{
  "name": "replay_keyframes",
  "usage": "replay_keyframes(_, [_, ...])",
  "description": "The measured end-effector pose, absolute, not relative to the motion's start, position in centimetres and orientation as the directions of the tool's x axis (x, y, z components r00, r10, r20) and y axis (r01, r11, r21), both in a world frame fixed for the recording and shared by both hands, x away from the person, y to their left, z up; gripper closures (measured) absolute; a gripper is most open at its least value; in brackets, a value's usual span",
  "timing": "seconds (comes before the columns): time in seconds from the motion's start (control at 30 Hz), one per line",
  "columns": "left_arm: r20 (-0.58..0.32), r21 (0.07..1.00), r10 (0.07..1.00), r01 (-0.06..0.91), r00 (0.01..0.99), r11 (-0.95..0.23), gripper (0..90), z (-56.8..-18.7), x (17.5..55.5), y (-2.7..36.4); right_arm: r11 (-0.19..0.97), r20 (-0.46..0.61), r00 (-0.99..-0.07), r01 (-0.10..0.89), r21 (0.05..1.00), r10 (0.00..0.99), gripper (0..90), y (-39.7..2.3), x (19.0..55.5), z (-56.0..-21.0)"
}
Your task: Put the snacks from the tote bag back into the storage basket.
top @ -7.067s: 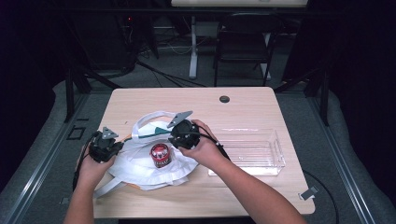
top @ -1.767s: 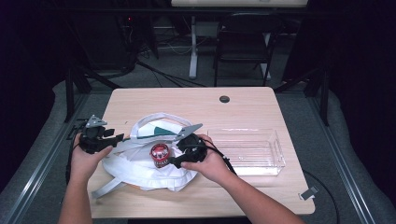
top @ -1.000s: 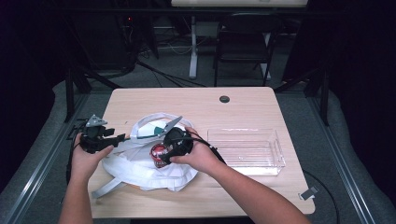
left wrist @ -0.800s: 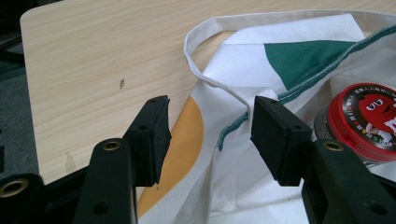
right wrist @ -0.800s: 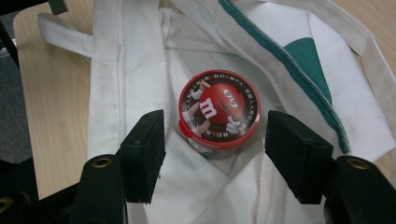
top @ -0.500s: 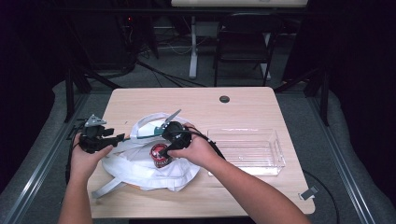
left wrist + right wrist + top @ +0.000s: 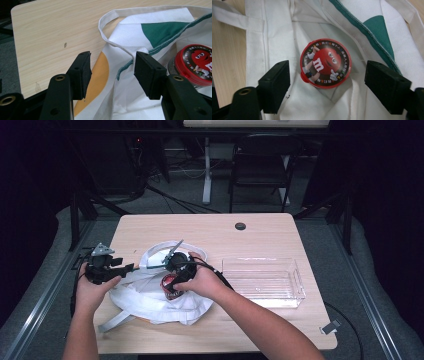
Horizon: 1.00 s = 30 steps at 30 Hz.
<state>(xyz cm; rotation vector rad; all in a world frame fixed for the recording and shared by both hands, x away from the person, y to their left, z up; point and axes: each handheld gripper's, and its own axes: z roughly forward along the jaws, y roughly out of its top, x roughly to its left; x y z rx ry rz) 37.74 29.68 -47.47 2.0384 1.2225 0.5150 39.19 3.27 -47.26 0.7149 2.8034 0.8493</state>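
Observation:
A white tote bag with a green patch lies open at the table's front left. Inside it a round can with a red cartoon lid rests on the cloth, upright, also seen as the can under my right hand. My right gripper points down over it. Its jaws have just been opening and stand wide, the can between them and clear of both pads. That right gripper hovers just above the bag. My left gripper is open at the bag's rim, a strap running past its jaws. In the high view the left gripper sits at the bag's left edge.
A clear plastic tray stands to the right of the bag. A small dark round cap is set into the table near its far edge. Chairs and cables lie on the floor beyond the table.
My right hand has shifted slightly left and up over the can. The left hand and the bag have stayed where they were.

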Motion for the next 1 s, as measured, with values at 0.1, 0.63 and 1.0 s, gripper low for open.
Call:
replay_keyframes(0.1, [-0.015, 0.732, 0.88, 0.605, 0.475, -0.314, 47.2, -47.5, 37.7, 29.7, 0.735, 0.031, -0.879, 0.417, 0.534, 0.476, 17.5, 3.6, 39.2, -47.5])
replay_keyframes(0.63, [-0.014, 0.731, 0.883, 0.607, 0.469, -0.311, 47.3, -47.5, 37.7, 29.7, 0.76, 0.0, -0.871, 0.428, 0.49, 0.491, 17.6, 4.8, 39.5, -49.0])
replay_keyframes(1.0, [-0.015, 0.727, 0.883, 0.611, 0.47, -0.313, 47.3, -47.6, 37.8, 29.7, 0.762, -0.007, -0.864, 0.441, 0.475, 0.504, 17.9, 5.2, 40.0, -49.6])
